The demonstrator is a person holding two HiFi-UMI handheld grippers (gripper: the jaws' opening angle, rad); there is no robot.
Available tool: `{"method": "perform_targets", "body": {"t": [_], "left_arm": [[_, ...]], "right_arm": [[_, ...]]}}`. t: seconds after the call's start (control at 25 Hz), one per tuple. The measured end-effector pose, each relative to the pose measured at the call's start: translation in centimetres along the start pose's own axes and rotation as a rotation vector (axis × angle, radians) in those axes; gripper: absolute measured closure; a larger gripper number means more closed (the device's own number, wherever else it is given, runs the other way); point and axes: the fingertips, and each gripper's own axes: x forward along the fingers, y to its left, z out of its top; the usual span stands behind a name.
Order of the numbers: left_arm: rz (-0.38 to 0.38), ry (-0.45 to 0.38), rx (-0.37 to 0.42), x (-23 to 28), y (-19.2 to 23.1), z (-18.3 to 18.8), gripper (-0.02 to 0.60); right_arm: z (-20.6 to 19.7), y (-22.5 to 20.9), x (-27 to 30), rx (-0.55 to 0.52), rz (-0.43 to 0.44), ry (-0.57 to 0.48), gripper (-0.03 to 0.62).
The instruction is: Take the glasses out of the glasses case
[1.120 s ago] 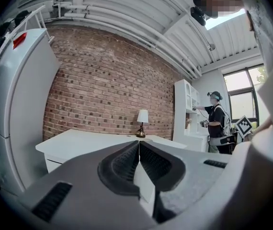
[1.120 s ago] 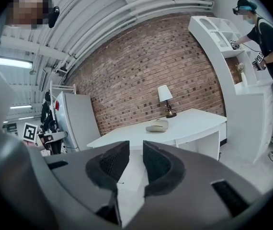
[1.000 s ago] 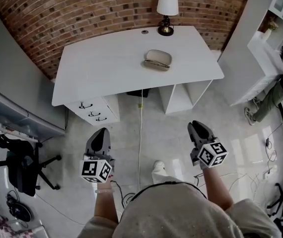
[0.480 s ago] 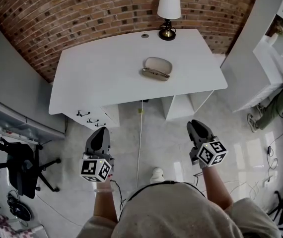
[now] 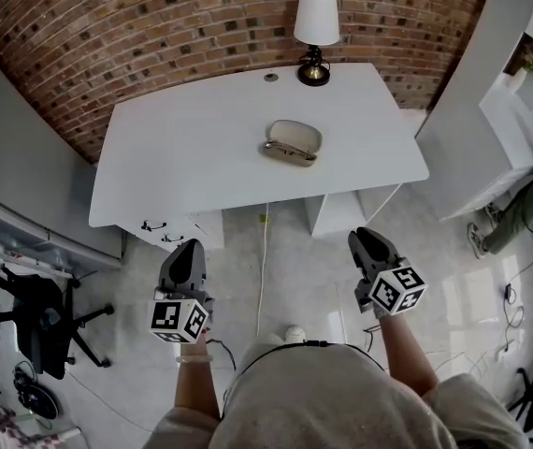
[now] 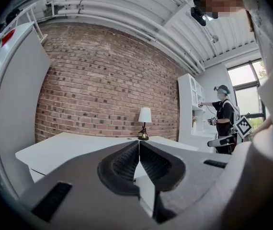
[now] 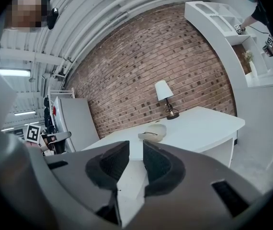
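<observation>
White desk (image 5: 182,148), lamp (image 5: 316,19) on it, likely office chair (image 5: 37,324)

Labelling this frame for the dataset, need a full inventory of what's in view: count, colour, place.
desk: 1, white, centre, against the brick wall
glasses case: 1, beige, on the desk, right of centre
lamp: 1, white shade, dark base, desk's far edge
brick wall: 1, red-brown, behind the desk
drawers: 1 stack, white, under the desk's left side
cable: 1, white, floor below the desk
office chair: 1, black, floor at left
shelving: 1, white, right
other person: 1, partly in view, by the shelving
left hand-held gripper: 1, grey, short of the desk, jaws together, empty
right hand-held gripper: 1, grey, short of the desk, jaws apart, empty
</observation>
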Motion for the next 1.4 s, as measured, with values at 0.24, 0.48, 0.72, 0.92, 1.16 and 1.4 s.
{"method": "perform_targets", "body": {"t": [0.24, 0.48, 0.72, 0.92, 1.16, 1.4], "left_arm": [[-0.007, 0.023, 0.002, 0.7, -0.4, -0.8, 0.575], [-0.021, 0.067, 0.012, 1.7, -0.4, -2.0, 0.575], [-0.036, 0.071, 0.004, 4.9, 0.9, -1.9, 0.575], [-0.073, 0.069, 0.002, 9.2, 1.7, -1.2, 0.575], [-0.112, 0.077, -0.009, 13.4, 2.7, -1.2, 0.575], [-0.14, 0.102, -0.028, 16.8, 3.7, -2.0, 0.575]], "right_arm": [[-0.5, -0.4, 0.1, 0.009, 0.008, 0.019, 0.5], [-1.2, -1.0, 1.2, 0.028, 0.009, 0.03, 0.5], [-0.9, -1.5, 4.0, 0.03, 0.018, 0.049, 0.5], [0.8, -2.7, 7.3, 0.03, 0.018, 0.037, 0.5], [1.5, -2.6, 10.9, 0.017, 0.04, 0.065, 0.497], [1.3, -3.3, 14.2, 0.025, 0.051, 0.099, 0.497]]}}
